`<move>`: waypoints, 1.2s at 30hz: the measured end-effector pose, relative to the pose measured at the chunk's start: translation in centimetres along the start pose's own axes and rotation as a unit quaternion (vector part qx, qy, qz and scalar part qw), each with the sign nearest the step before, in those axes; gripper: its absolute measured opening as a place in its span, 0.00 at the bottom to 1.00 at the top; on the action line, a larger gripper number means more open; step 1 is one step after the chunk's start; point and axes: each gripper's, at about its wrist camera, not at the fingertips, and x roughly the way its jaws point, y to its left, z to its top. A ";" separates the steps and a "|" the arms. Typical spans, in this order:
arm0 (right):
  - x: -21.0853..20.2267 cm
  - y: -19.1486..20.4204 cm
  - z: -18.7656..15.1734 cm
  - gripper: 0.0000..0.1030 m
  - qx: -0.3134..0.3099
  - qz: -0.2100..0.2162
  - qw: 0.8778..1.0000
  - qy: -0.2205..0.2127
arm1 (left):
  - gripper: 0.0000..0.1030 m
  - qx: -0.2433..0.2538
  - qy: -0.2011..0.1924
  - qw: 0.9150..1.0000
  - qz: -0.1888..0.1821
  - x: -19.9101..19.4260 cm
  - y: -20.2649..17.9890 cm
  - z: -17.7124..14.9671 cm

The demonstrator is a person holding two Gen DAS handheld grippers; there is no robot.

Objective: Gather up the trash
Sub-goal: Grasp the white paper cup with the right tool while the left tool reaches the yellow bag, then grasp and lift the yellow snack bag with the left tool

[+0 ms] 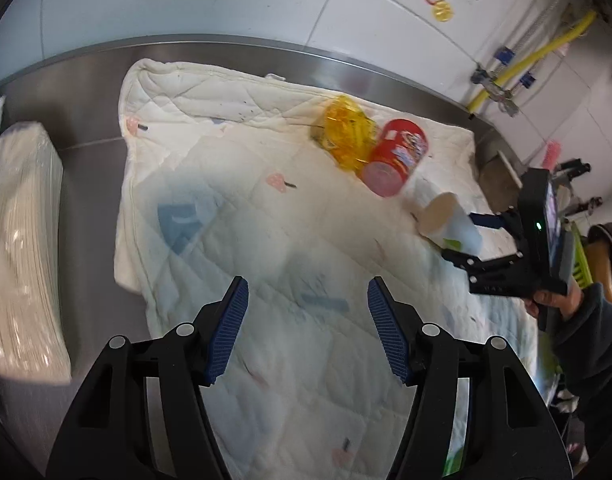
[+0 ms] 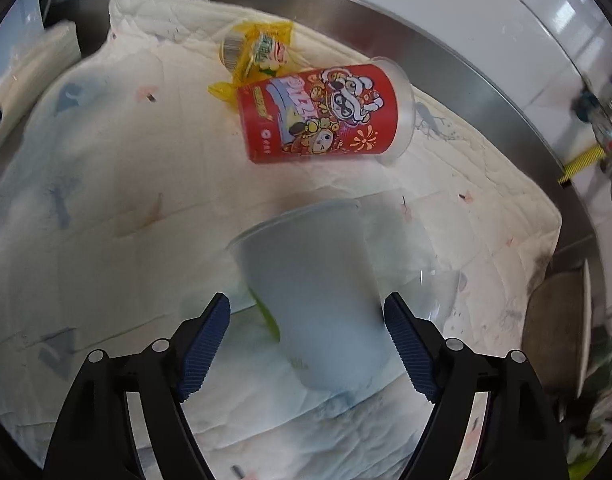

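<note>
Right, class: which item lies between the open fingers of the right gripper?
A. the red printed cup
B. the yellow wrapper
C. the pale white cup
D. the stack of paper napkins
C: the pale white cup lies on its side between the spread jaws of the right gripper, while the red printed cup lies farther off.

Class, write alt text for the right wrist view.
Open right tongs straddle a white cup lying on a quilted cloth. Beyond it lie a red printed cup and a yellow wrapper.
</note>
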 end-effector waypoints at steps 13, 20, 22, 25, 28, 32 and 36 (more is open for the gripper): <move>2.6 1.6 1.4 0.65 -0.051 -0.040 0.998 0.018 | 0.70 -0.009 0.009 1.000 -0.003 5.8 -1.6 8.0; 1.5 0.9 0.9 0.64 0.013 -0.016 1.000 0.005 | 0.81 -0.042 -0.008 0.999 -0.010 9.1 -3.1 11.6; 1.0 0.9 0.5 0.64 0.035 -0.012 0.999 -0.001 | 0.85 -0.052 -0.009 0.998 -0.021 9.9 -3.4 12.3; 0.3 0.9 -0.3 0.64 0.068 -0.006 0.998 -0.010 | 0.90 -0.073 -0.013 0.997 -0.021 11.5 -4.0 13.6; -0.4 0.8 -1.2 0.64 0.096 0.001 0.995 -0.020 | 0.91 -0.084 -0.002 0.996 -0.017 13.4 -4.5 14.6; -1.4 0.6 -2.4 0.64 0.136 0.011 0.990 -0.033 | 0.91 -0.088 0.014 0.996 0.005 15.6 -5.1 15.6; -2.2 -0.2 -3.8 0.63 0.180 0.027 0.982 -0.046 | 0.90 -0.096 0.026 0.995 0.026 17.4 -5.3 16.3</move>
